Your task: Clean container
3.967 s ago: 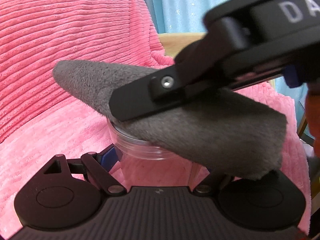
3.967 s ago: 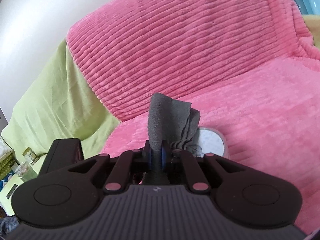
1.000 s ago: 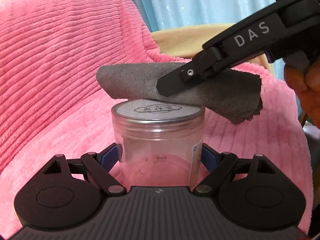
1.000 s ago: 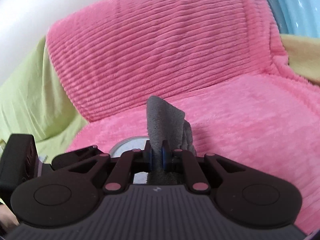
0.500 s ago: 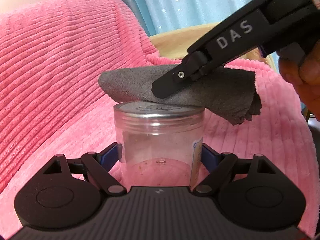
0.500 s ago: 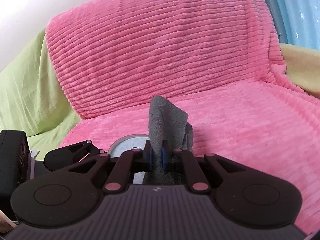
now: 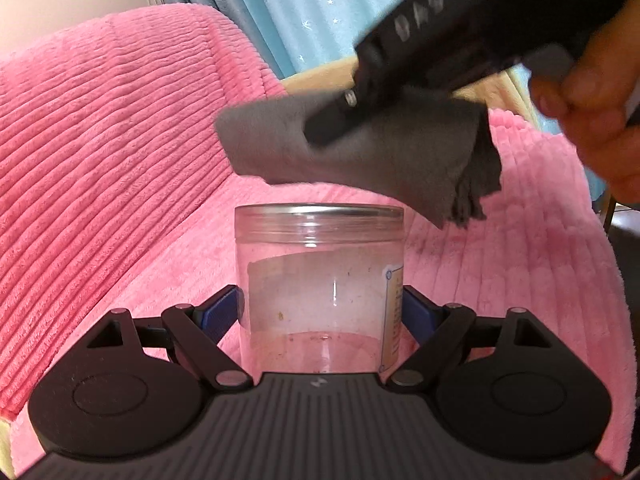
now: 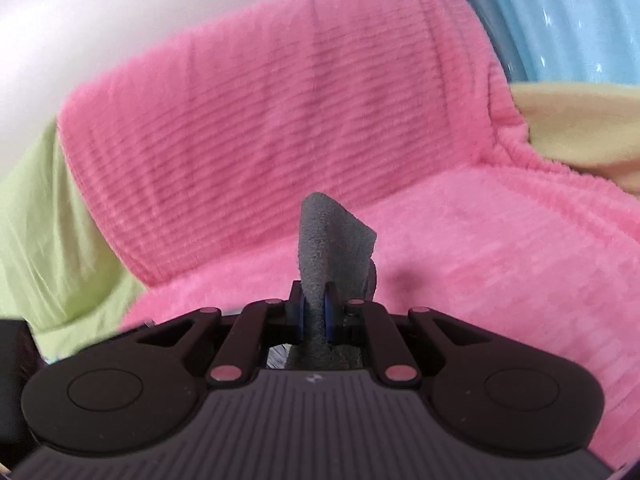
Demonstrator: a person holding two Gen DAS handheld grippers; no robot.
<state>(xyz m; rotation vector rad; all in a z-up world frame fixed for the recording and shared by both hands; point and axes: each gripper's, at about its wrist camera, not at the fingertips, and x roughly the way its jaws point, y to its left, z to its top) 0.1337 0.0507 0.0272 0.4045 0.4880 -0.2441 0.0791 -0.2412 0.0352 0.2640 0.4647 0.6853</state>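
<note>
Left gripper point(image 7: 320, 312): blue pads clamped on both sides of the clear round plastic jar point(image 7: 320, 280), low on its wall. Jar upright, silver-rimmed lid on, paper label on its side, specks of residue inside; it stands over the pink ribbed plush blanket point(image 7: 100, 152).

Right gripper point(image 8: 315, 312): pinched tight on a folded grey microfibre cloth point(image 8: 328, 248), which sticks up past the fingertips. From the left wrist camera it comes in from upper right, angled down, bare hand point(image 7: 592, 92) wrapped on its handle. Cloth hangs above the jar lid, apart from it, its lowest corner right of the rim.

Behind the jar: light-blue curtain point(image 7: 320, 12). Green sheet point(image 8: 40, 220) left of the blanket.
</note>
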